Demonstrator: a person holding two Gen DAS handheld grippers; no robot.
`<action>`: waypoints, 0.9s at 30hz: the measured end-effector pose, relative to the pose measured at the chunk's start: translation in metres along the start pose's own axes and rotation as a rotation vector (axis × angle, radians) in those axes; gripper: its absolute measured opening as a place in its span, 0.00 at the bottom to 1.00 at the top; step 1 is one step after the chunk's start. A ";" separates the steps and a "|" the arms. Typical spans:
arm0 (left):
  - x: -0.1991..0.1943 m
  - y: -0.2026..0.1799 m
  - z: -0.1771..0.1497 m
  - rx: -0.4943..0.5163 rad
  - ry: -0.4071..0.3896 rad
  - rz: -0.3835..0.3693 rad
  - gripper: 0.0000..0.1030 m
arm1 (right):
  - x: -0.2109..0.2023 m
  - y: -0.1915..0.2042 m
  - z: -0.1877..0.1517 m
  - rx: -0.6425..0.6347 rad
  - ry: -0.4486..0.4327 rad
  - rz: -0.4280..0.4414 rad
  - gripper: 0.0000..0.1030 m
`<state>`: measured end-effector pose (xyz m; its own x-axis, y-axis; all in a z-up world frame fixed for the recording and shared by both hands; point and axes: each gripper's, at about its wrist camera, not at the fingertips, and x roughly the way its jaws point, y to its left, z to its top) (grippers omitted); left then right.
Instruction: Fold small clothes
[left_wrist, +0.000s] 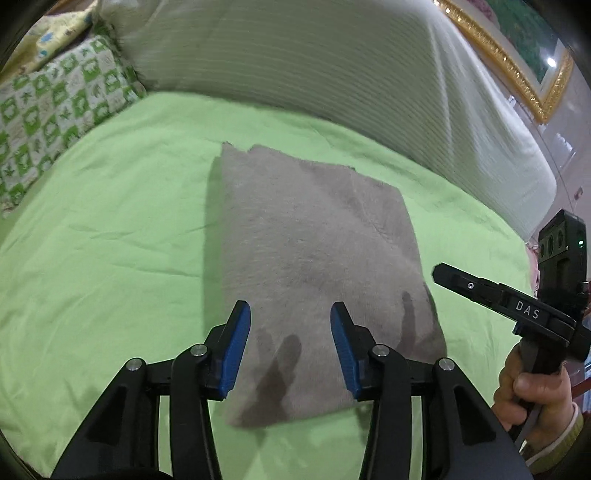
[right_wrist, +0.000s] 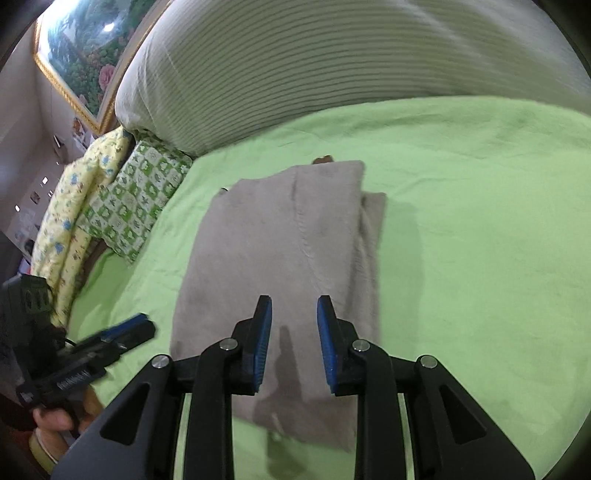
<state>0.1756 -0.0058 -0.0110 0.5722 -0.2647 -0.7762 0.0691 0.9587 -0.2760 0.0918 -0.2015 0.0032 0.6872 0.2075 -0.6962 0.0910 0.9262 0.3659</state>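
Both my left gripper (left_wrist: 290, 345) and right gripper (right_wrist: 294, 339) hover part-open and empty over the folded cloth (left_wrist: 317, 273) on the bed (left_wrist: 110, 240); next I'd grab near corners evenly.

Open green bed sheet (left_wrist: 110, 240) lies on both long sides of the folded grey garment (left_wrist: 314, 258), giving free passage to either side of it. The far edge is closed by a tall striped white bolster (left_wrist: 332, 66). At the far corner a green-checked cushion (left_wrist: 55, 110) and a yellow patterned quilt (right_wrist: 70, 221) block the way. The left hand-held gripper (left_wrist: 290, 347) and the right hand-held gripper (right_wrist: 294, 343) hang above the garment's near end, jaws parted, nothing between them; the near sheet below them lies bare.
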 end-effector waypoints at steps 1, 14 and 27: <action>0.007 0.000 0.000 -0.007 0.015 -0.013 0.43 | 0.006 0.001 0.002 -0.003 0.006 0.006 0.26; 0.031 0.006 -0.016 -0.003 0.082 0.034 0.48 | 0.039 -0.027 0.003 0.046 0.092 -0.048 0.22; -0.034 -0.010 -0.058 0.030 0.012 0.099 0.66 | -0.033 -0.008 -0.043 0.071 -0.009 -0.014 0.41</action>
<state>0.1074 -0.0123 -0.0147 0.5672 -0.1697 -0.8059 0.0375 0.9829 -0.1805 0.0375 -0.2019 -0.0031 0.6922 0.1912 -0.6959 0.1511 0.9045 0.3988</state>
